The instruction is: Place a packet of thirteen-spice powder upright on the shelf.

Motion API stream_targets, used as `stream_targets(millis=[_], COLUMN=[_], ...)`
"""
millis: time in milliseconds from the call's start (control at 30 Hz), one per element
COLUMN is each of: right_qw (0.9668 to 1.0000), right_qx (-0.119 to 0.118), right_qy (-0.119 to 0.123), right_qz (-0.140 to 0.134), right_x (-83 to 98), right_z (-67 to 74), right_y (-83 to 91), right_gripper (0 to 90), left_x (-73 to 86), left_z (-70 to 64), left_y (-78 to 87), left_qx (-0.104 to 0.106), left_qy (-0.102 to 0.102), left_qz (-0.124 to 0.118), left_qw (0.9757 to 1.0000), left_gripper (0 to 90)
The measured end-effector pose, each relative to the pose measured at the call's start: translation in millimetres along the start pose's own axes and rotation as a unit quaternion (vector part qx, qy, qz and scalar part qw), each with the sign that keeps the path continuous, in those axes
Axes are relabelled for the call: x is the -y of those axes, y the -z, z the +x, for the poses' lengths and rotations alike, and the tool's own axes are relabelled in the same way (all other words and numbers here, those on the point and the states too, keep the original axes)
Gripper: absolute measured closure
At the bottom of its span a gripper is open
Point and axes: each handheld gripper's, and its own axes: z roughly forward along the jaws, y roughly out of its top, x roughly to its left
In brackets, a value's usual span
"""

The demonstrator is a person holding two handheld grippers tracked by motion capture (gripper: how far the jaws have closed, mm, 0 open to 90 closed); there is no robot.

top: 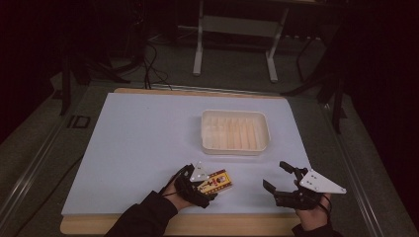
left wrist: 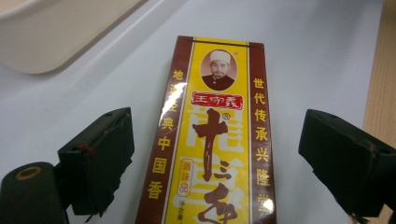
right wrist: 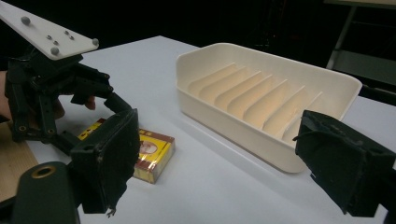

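Observation:
A yellow and brown seasoning box point(top: 220, 181) lies flat on the pale mat near the front edge. In the left gripper view the box point(left wrist: 210, 140) runs lengthwise between the two black pads, with a gap showing on each side. My left gripper point(top: 210, 190) is open and straddles the box's near end. My right gripper point(top: 275, 175) is open and holds nothing, hovering to the right of the box. In the right gripper view the box point(right wrist: 152, 154) sits under the left gripper point(right wrist: 100, 100), and my own gripper point(right wrist: 233, 163) has its jaws wide apart.
A cream ribbed tray point(top: 235, 113) stands beyond the box, right of the table's middle; its wall point(right wrist: 233, 123) is close in the right gripper view. The wooden table edge point(top: 247, 224) runs along the front. Metal frame legs point(top: 198, 44) stand on the floor behind.

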Motion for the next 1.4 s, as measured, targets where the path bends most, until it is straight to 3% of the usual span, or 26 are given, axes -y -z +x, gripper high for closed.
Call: stream_targets(millis=[67,467,633,800,1000,1167,1400], right_qw=[1.0,1.0,1.0,1.0,1.0,1.0,1.0], right_qx=[-0.001,-0.005,-0.004,-0.005,-0.006,-0.006,-0.005], right_qy=[-0.001,-0.003,-0.003,-0.003,-0.002,0.0,0.0], right_qz=[0.0,0.003,0.002,0.004,0.005,0.005,0.006], right_x=[0.0,0.5,0.4,0.6,0.7,0.6,0.4], right_z=[0.0,0.0,0.1,0.3,0.4,0.3,1.2], right_y=[0.0,-0.6,-0.6,-0.7,-1.0,-1.1,-1.3], right_gripper=[13.7,13.8,13.8,13.8,13.8,13.8,13.8], left_x=[0.3,-2.7,-4.4,-5.5,-5.8,-9.8,-15.4], left_z=[0.3,-1.1,-1.4,1.7,0.0,-5.0,-8.9], left_y=[-1.3,-8.0,-8.8,-8.1,-6.0,1.2,16.3], left_qx=[0.007,0.004,-0.008,0.002,0.002,-0.008,-0.008], left_qy=[0.001,0.007,0.008,0.015,0.009,0.01,0.011], left_qz=[0.004,0.032,0.043,0.048,0.054,0.028,-0.016], left_qw=[1.0,0.9994,0.999,0.9987,0.9985,0.9995,0.9998], left_gripper=[15.6,17.4,25.7,29.1,32.6,33.0,33.1])
